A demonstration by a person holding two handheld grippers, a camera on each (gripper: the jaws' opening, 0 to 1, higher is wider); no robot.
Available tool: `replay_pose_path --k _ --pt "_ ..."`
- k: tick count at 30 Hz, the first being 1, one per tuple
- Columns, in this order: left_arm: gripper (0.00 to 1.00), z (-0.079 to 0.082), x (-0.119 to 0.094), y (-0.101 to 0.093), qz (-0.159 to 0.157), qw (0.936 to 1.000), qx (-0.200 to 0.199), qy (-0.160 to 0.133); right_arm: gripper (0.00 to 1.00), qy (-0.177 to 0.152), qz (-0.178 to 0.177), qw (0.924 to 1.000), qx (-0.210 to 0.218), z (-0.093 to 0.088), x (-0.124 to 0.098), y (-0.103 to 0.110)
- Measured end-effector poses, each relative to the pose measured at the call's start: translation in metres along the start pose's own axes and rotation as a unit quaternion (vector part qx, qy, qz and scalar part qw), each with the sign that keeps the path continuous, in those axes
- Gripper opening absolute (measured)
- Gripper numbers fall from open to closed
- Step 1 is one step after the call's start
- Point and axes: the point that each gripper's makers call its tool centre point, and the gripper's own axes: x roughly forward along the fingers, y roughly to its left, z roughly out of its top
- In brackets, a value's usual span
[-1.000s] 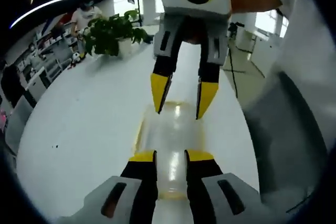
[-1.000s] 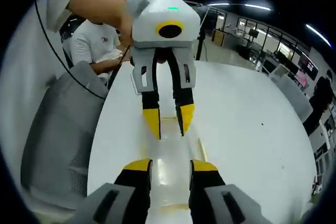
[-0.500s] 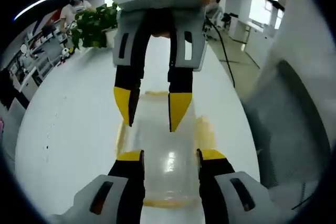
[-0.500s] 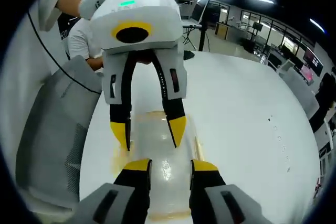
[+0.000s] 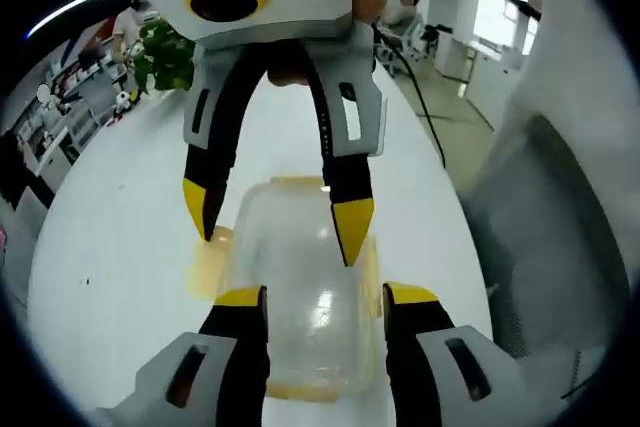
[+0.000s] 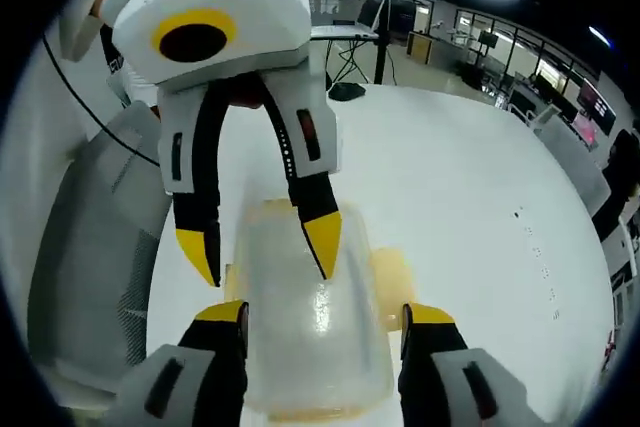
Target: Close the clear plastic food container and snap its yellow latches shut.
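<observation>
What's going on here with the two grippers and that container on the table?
A person is working a clear plastic food container on a white table with a handheld gripper in each hand. The left gripper and the right gripper face each other from opposite ends, both open with jaws straddling the container. A yellow latch sticks out flat at the side, so latching does not look finished.

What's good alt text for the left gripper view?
A clear plastic food container with yellow latches sits on a white table, between the open left gripper below and the open right gripper reaching in from above.
</observation>
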Motion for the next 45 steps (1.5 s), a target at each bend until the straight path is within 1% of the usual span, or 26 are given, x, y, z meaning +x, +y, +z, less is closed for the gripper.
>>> replay_pose_path --k 2,3,5,7,9,12,15,16,19,20,22,23,24,26,27,28,29,30,31,32,33,34,35,36,41,45 --pt "0.44 -0.002 0.003 -0.001 0.002 1.0 0.005 0.007 0.66 0.009 0.008 0.9999 -0.002 -0.003 0.002 0.001" --pt "0.45 -0.001 0.003 -0.001 0.004 0.9999 0.008 0.007 0.65 0.02 0.018 0.9996 -0.01 -0.006 0.002 0.004" --pt "0.46 -0.001 0.003 -0.002 0.004 0.9999 0.011 0.008 0.66 0.027 0.02 0.9992 -0.021 -0.007 0.002 0.004" --pt "0.47 0.0 0.004 -0.002 0.005 0.9999 0.013 0.009 0.65 0.033 0.028 0.9988 -0.02 -0.008 0.002 0.005" --pt "0.48 0.0 0.005 -0.002 0.008 0.9997 0.02 0.011 0.64 0.047 0.027 0.9979 -0.037 -0.011 0.003 0.003" --pt "0.49 -0.001 0.007 -0.005 0.011 0.999 0.039 0.019 0.66 0.062 0.04 0.997 -0.022 -0.013 0.004 0.004" --pt "0.49 -0.001 0.008 -0.006 0.019 0.998 0.054 0.024 0.67 0.067 0.046 0.9964 -0.024 -0.015 0.005 0.003" --pt "0.49 -0.003 0.008 -0.005 0.025 0.9971 0.066 0.029 0.67 0.073 0.048 0.9961 -0.015 -0.016 0.005 0.003" --pt "0.5 -0.004 0.01 -0.006 0.032 0.9959 0.079 0.032 0.67 0.076 0.051 0.9956 -0.017 -0.016 0.006 0.003" --pt "0.51 -0.005 0.01 -0.007 0.033 0.9951 0.086 0.034 0.67 0.077 0.051 0.9956 -0.017 -0.016 0.006 0.003" --pt "0.53 -0.004 0.01 -0.008 0.032 0.996 0.079 0.03 0.65 0.074 0.053 0.9957 -0.015 -0.014 0.004 0.002" --pt "0.52 -0.004 0.009 -0.008 0.033 0.9957 0.081 0.03 0.6 0.069 0.05 0.9962 -0.013 -0.011 0.003 0.001" --pt "0.52 -0.004 0.009 -0.007 0.035 0.9952 0.085 0.033 0.55 0.072 0.036 0.9965 -0.024 -0.011 0.002 -0.006" --pt "0.51 -0.004 0.009 -0.006 0.038 0.9946 0.089 0.035 0.49 0.063 0.037 0.9971 -0.02 -0.007 -0.002 -0.008" --pt "0.5 -0.005 0.009 -0.005 0.041 0.9943 0.091 0.037 0.51 0.06 0.037 0.9975 -0.01 -0.006 -0.002 -0.009" --pt "0.49 -0.005 0.01 -0.004 0.044 0.9939 0.094 0.038 0.54 0.066 0.04 0.997 -0.004 -0.008 -0.001 -0.008" --pt "0.48 -0.005 0.011 -0.003 0.049 0.9927 0.102 0.041 0.56 0.08 0.045 0.9957 -0.012 -0.013 0.001 -0.006" --pt "0.48 -0.005 0.012 -0.002 0.052 0.9923 0.104 0.041 0.55 0.099 0.056 0.9919 -0.056 -0.019 0.001 -0.003" --pt "0.48 -0.003 0.013 -0.003 0.053 0.9929 0.1 0.035 0.54 0.083 0.053 0.9943 -0.042 -0.013 0.004 0.0" --pt "0.49 -0.004 0.013 -0.003 0.058 0.9927 0.099 0.035 0.54 0.088 0.053 0.9938 -0.043 -0.013 0.007 0.001" --pt "0.49 -0.003 0.015 -0.004 0.063 0.9912 0.111 0.036 0.54 0.09 0.055 0.9933 -0.046 -0.013 0.005 -0.002" --pt "0.5 -0.005 0.016 -0.002 0.067 0.9889 0.126 0.043 0.54 0.093 0.058 0.9928 -0.047 -0.012 0.005 -0.003" --pt "0.51 -0.006 0.017 -0.002 0.071 0.9851 0.148 0.052 0.55 0.094 0.061 0.9926 -0.047 -0.012 0.005 -0.003" --pt "0.51 -0.007 0.017 -0.002 0.073 0.983 0.158 0.058 0.55 0.095 0.065 0.9922 -0.046 -0.013 0.006 -0.004" --pt "0.5 -0.006 0.017 -0.001 0.075 0.9865 0.136 0.053 0.55 0.101 0.083 0.9905 -0.043 -0.014 0.008 -0.005" --pt "0.49 -0.006 0.018 0.001 0.076 0.9868 0.132 0.055 0.54 0.116 0.096 0.988 -0.037 -0.014 0.009 -0.005"
